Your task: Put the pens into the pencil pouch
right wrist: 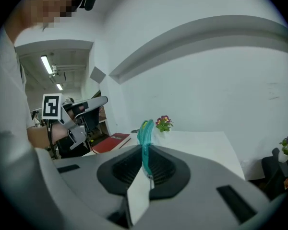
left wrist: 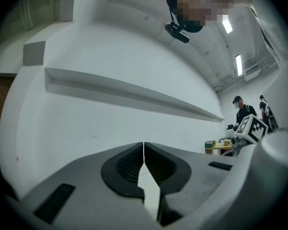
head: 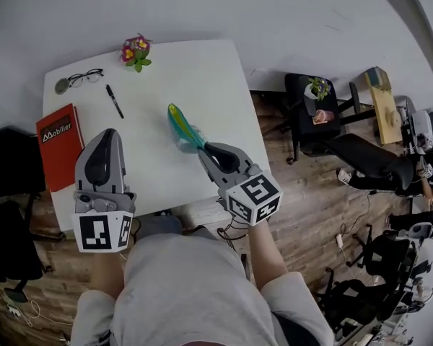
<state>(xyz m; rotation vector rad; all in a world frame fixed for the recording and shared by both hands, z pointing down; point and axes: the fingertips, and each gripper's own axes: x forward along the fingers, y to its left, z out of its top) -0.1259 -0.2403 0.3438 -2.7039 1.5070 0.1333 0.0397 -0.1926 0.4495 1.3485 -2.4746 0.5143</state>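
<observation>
**Right claw grips the pouch; pen lies on the bench**

The right claw [head: 202,150] is clamped on one end of the teal pencil pouch [head: 184,128]. In the right gripper view the pouch [right wrist: 145,138] stands edge-on between the ribbed pads of the claw [right wrist: 145,163] and juts out past them. From the head view it sits over the middle of the white bench [head: 195,78], somewhat toward the right edge, and looks to be held off the surface.

The left claw [head: 107,134] hovers over the near-left part of the bench. Its own view shows the jaws pressed together with nothing between them [left wrist: 143,153].

A single black pen [head: 115,101] lies flat on the bench toward the far-left corner, well apart from both claws and from the pouch. Beside it, closer to that corner, rest a pair of glasses [head: 83,79]. A red book [head: 59,146] lies along the left edge, just beside the left claw. A small flower sprig [head: 136,52] sits at the far edge.
</observation>
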